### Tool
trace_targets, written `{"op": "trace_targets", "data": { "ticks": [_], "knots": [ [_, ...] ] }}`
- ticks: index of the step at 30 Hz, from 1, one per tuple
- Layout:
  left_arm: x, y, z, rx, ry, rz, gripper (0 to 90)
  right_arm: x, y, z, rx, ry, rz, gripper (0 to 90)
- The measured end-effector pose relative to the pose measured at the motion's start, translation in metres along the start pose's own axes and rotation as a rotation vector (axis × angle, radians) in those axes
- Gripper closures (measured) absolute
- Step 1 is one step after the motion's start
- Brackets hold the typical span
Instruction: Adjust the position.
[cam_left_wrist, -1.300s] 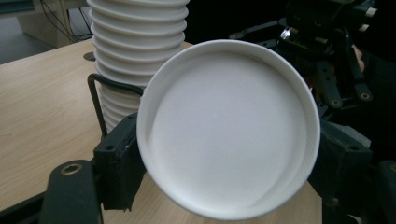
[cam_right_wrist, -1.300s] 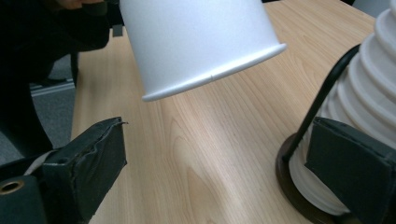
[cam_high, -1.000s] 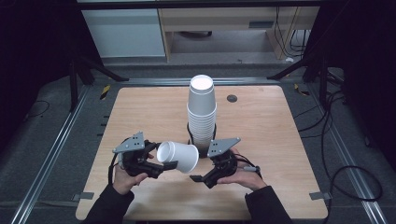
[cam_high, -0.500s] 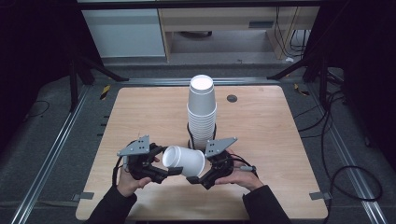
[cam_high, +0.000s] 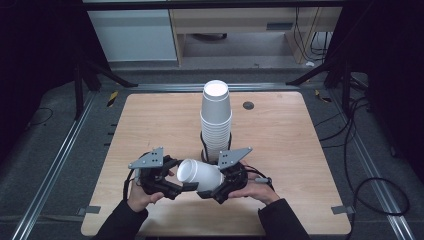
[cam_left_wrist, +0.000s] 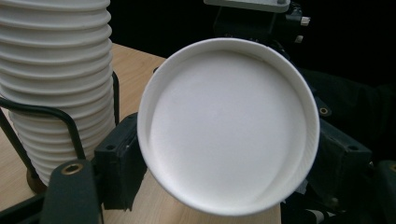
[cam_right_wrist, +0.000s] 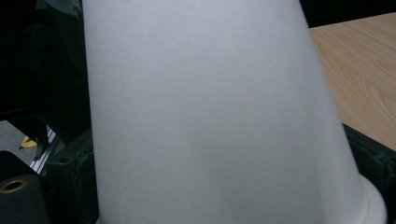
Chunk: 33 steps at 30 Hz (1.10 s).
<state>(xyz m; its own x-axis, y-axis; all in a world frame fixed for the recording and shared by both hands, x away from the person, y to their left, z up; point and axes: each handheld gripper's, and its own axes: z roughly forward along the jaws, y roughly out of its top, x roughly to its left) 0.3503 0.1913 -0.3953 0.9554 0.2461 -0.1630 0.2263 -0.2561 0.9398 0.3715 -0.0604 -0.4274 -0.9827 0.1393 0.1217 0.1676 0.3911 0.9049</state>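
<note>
A white paper cup (cam_high: 200, 174) lies on its side in the air between my two grippers, near the table's front edge. Its closed base (cam_left_wrist: 229, 126) faces the left gripper view. My left gripper (cam_high: 179, 180) is shut on the cup near that base, one black pad (cam_left_wrist: 116, 163) on each side. My right gripper (cam_high: 216, 190) reaches in at the wide rim end. Its jaws have just been closing with the cup's wall (cam_right_wrist: 210, 116) between them, and I see no squeeze on it.
A tall stack of white cups (cam_high: 216, 120) stands upside down in a black wire holder (cam_high: 204, 150) at the table's middle, just behind my grippers. A dark round plug (cam_high: 248, 105) sits in the wooden table (cam_high: 150, 125) at the back right.
The left gripper has carried the cup to the right and slightly nearer, so its wide end now sits at the right gripper. The right hand has hardly moved.
</note>
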Motion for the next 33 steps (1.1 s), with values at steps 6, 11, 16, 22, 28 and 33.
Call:
{"op": "trace_targets", "data": {
  "ticks": [6,11,16,22,28,33],
  "knots": [
    [0.001,0.001,0.000,0.009,-0.001,-0.007,22.3,-0.001,0.000,0.000,-0.006,0.009,-0.006,8.5],
    [0.000,0.001,0.001,0.014,0.003,-0.007,21.8,-0.001,-0.001,-0.001,0.008,0.008,-0.009,8.9],
    [0.000,0.003,-0.003,0.002,0.016,-0.003,21.6,-0.002,-0.002,-0.004,0.014,0.007,-0.010,9.1],
    [0.003,0.008,-0.016,-0.002,0.034,-0.005,18.7,-0.006,-0.004,-0.010,0.040,-0.032,-0.017,9.1],
    [0.007,0.008,-0.021,0.062,0.070,-0.002,15.9,-0.011,-0.003,-0.023,0.088,-0.106,-0.041,8.9],
    [0.014,0.001,-0.016,0.151,0.103,-0.011,14.6,-0.013,-0.002,-0.029,0.138,-0.147,-0.064,8.9]
  ]
}}
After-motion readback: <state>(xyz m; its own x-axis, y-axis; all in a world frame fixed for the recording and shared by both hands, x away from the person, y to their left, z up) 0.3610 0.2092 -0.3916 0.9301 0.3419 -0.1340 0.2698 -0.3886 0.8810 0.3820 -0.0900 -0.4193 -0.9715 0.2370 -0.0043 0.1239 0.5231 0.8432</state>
